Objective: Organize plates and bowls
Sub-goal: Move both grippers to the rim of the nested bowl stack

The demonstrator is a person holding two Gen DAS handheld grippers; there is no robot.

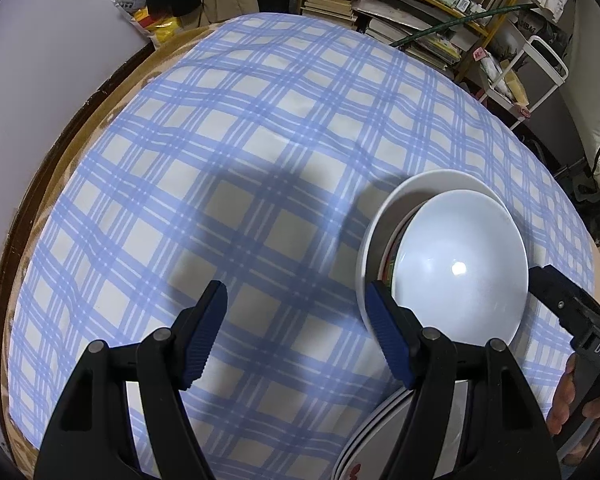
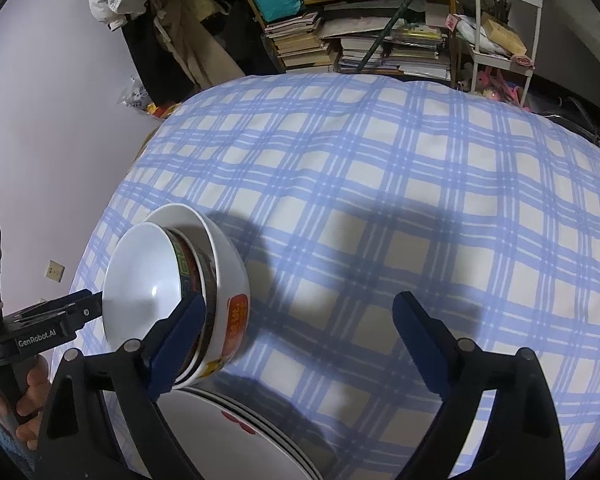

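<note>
Nested bowls (image 1: pixel 460 264) stand on a pile of white plates (image 1: pixel 380 436) near the table's front edge. The top bowl is plain white; under it sit a patterned bowl and a white bowl with an orange label (image 2: pixel 236 320). My left gripper (image 1: pixel 297 290) is open over bare cloth, its right finger in front of the bowls' left rim. My right gripper (image 2: pixel 300 300) is open too, its left finger in front of the bowl stack (image 2: pixel 160 280), with the plates (image 2: pixel 228 432) below. Nothing lies between either pair of fingers.
A blue-and-white checked cloth (image 1: pixel 260 140) covers the round table, whose brown rim (image 1: pixel 60 152) shows at the left. Behind the table are shelves of books (image 2: pixel 340 48), a white trolley (image 2: pixel 500 40) and hanging clothes (image 2: pixel 172 32). A hand (image 2: pixel 28 392) holds the left gripper's handle.
</note>
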